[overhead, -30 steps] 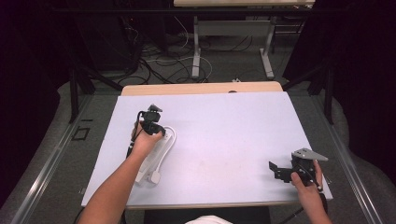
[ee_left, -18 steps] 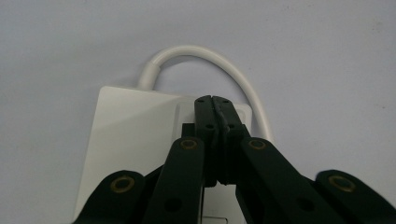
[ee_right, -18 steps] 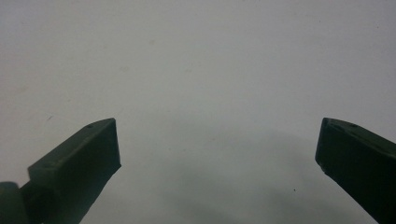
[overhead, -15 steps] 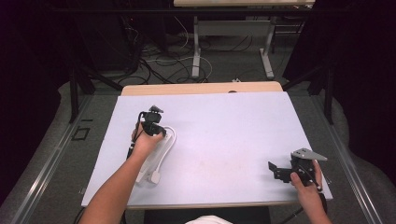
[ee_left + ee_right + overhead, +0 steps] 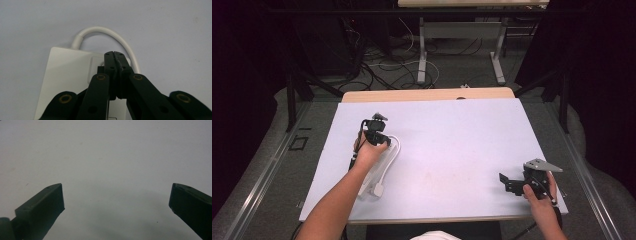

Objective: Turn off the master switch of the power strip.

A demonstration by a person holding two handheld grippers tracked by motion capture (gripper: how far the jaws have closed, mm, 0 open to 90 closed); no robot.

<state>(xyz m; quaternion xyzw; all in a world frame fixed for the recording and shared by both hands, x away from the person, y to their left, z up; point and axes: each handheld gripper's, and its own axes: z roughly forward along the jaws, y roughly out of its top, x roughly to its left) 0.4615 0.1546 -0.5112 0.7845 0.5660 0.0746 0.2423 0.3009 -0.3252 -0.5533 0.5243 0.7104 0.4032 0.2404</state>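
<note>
On the table's [image 5: 452, 130] left half, the left gripper [image 5: 375, 131] sits over a white power strip [image 5: 373, 182], held by the left hand [image 5: 369, 150]. Left gripper view: jaws pressed tight together, tips meeting w/ no gap, pointing down at the strip's [image 5: 70, 72] flat top near its cord end. Can't tell whether the tips touch the strip or grip anything on it; a small dark spot sits just beside the left jaw. White cord [image 5: 107, 33] leaves the strip's end and loops in an arc round past the jaw tips. High view: cord [image 5: 396, 147] curls on the hand's right side, strip runs toward the near edge beside the forearm.

Right gripper [image 5: 512, 182] is at the near right corner, well apart from the strip, in the right hand [image 5: 539, 197]. Its jaws are spread wide, nothing between them, over bare white table surface [image 5: 112, 165].
</note>
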